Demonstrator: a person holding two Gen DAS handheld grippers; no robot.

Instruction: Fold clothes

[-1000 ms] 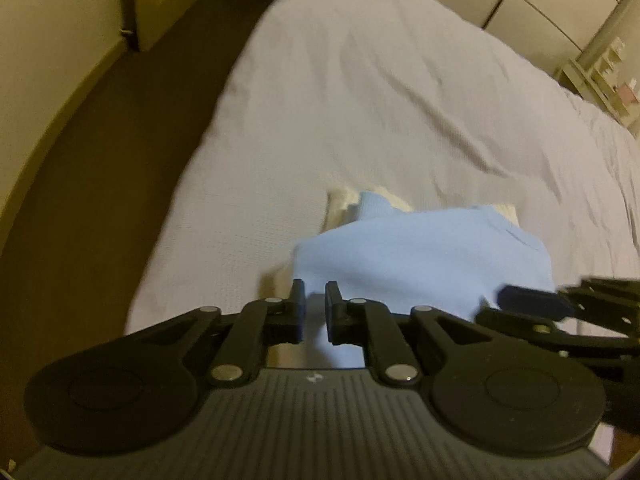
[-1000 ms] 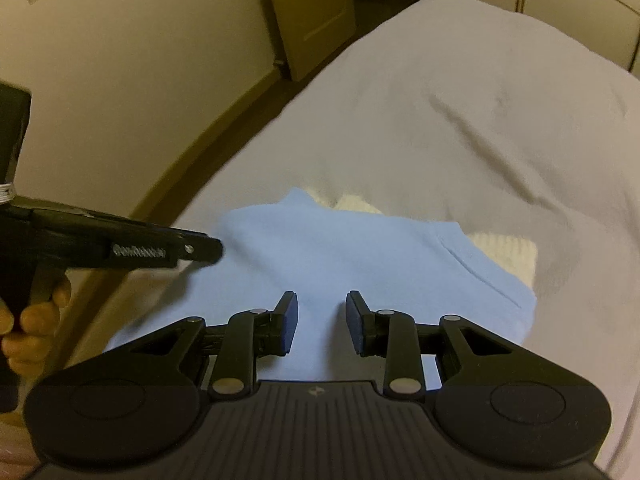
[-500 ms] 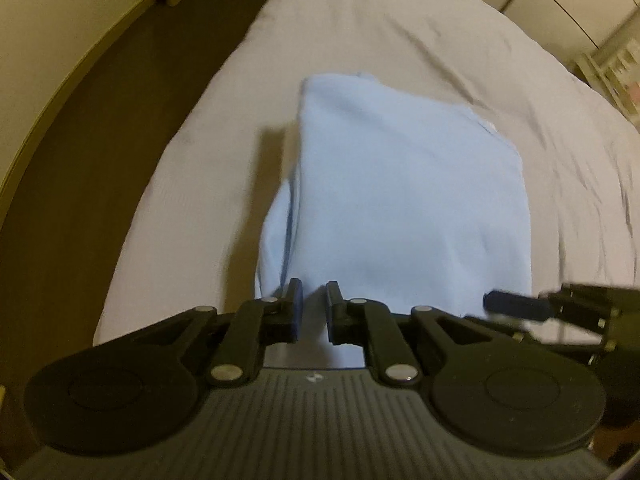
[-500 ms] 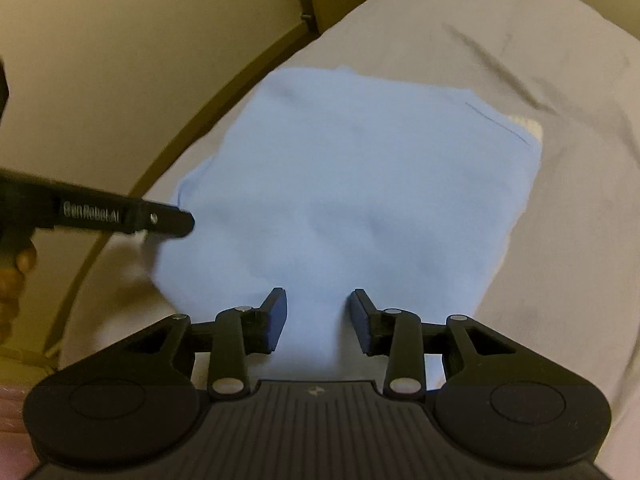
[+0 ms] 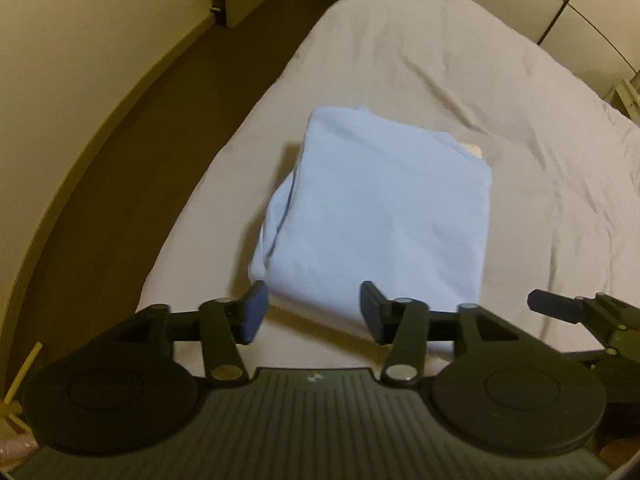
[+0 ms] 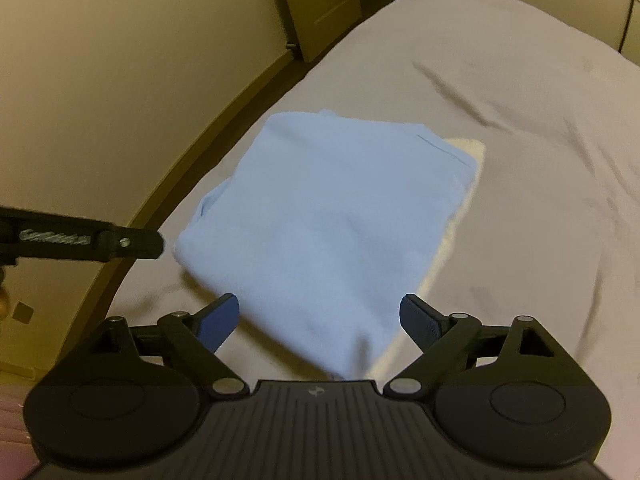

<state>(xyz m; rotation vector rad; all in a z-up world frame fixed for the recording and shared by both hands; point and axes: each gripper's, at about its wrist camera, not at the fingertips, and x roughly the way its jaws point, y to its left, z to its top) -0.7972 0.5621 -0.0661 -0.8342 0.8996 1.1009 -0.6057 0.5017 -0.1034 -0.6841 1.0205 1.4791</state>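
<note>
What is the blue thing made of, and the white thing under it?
The blue cloth looks like soft, matte fabric, maybe cotton: it folds smoothly without shine. The cream cloth peeking out beneath seems fluffier, perhaps fleece or towelling, since its edge looks nubbly. Hard to be sure.

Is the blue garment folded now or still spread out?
Folded. The blue garment lies on the bed as a compact layered rectangle; stacked edges show at its left side. Both grippers are open, off it.
</note>
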